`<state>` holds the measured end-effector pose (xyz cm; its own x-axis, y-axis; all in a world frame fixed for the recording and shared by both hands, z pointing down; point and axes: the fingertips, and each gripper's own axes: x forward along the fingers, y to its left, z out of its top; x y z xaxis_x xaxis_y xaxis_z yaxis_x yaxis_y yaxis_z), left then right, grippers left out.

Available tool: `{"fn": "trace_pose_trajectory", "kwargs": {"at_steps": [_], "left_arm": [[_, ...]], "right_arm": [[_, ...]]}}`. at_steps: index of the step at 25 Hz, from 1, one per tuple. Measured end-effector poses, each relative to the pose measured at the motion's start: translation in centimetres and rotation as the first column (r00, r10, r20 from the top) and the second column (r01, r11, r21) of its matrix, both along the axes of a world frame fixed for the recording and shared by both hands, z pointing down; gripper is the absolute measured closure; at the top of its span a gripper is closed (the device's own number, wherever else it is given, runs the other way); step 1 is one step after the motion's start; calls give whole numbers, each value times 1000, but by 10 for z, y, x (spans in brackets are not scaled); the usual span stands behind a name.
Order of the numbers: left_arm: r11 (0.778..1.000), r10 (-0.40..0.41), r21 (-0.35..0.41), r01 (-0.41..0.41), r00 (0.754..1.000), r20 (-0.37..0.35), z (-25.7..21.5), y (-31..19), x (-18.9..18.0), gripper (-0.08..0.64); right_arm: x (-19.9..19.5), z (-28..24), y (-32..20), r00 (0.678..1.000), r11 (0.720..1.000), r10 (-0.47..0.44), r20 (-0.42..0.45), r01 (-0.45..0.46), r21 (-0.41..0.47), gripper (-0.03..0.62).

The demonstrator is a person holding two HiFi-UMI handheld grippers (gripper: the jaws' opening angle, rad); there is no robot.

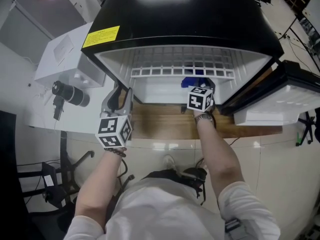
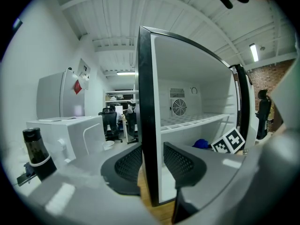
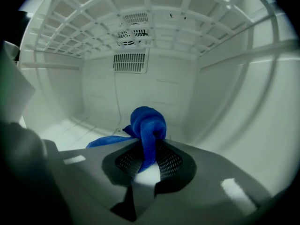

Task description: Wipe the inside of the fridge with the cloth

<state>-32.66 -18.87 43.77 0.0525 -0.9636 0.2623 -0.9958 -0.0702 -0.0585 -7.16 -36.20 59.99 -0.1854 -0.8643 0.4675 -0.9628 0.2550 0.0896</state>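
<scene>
Jaws: your right gripper (image 3: 146, 149) is closed tight on the blue cloth (image 3: 149, 123), and your left gripper (image 2: 151, 162) is clamped on the fridge's side wall (image 2: 145, 102).
The bundle sits low inside, near the fridge floor (image 3: 70, 134). Press it flat, then sweep overlapping strokes into the corners.

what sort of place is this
Probably an office or lab workspace: black office chairs, a ceiling strip light, and the small black fridge standing on a wooden board.
</scene>
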Motion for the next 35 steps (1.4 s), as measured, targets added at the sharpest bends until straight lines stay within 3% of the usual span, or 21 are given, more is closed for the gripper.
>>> {"fn": "trace_pose_trajectory", "kwargs": {"at_steps": [11, 21, 28, 35], "left_arm": [[1000, -15, -17, 16, 1000, 3, 1, 0, 0, 426], [1000, -8, -20, 8, 1000, 6, 0, 0, 1, 426], [1000, 5, -16, -5, 1000, -6, 0, -1, 1, 426], [999, 38, -17, -38, 999, -9, 0, 1, 2, 427]], "right_arm": [[37, 2, 1, 997, 997, 72, -25, -72, -17, 528], [33, -20, 7, 999, 998, 52, 14, -53, 36, 528], [-14, -64, 31, 996, 991, -60, 69, 51, 127, 528], [-103, -87, 80, 963, 960, -245, 109, 226, 163, 528]]}}
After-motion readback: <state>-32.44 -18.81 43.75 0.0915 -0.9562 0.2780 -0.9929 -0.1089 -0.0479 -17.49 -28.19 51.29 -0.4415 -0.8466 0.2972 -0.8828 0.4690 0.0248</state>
